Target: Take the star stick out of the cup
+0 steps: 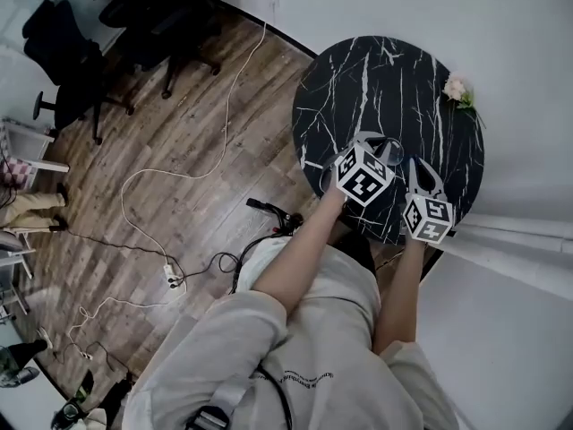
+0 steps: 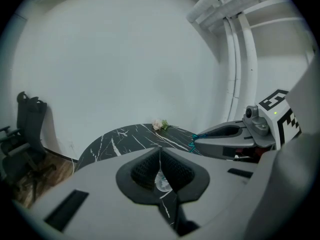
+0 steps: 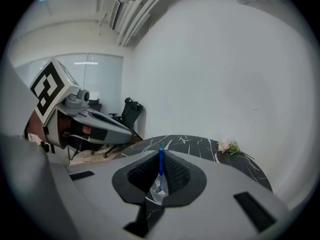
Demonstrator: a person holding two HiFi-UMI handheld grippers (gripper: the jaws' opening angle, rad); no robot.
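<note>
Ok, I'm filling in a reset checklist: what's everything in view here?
table: one, black with white veins, in front of the person
flower: one, pale pink, table's far edge
cup: one, clear, in the left claw
star stick: one, blue, in the right claw
office chairs: two, black, on the wood floor
cables: several, white and black, on the floor
power strip: one, white, on the floor
left claw: one, grey, shut on the cup
right claw: one, grey, shut on the star stick
arms: two, bare, reaching over the table
</note>
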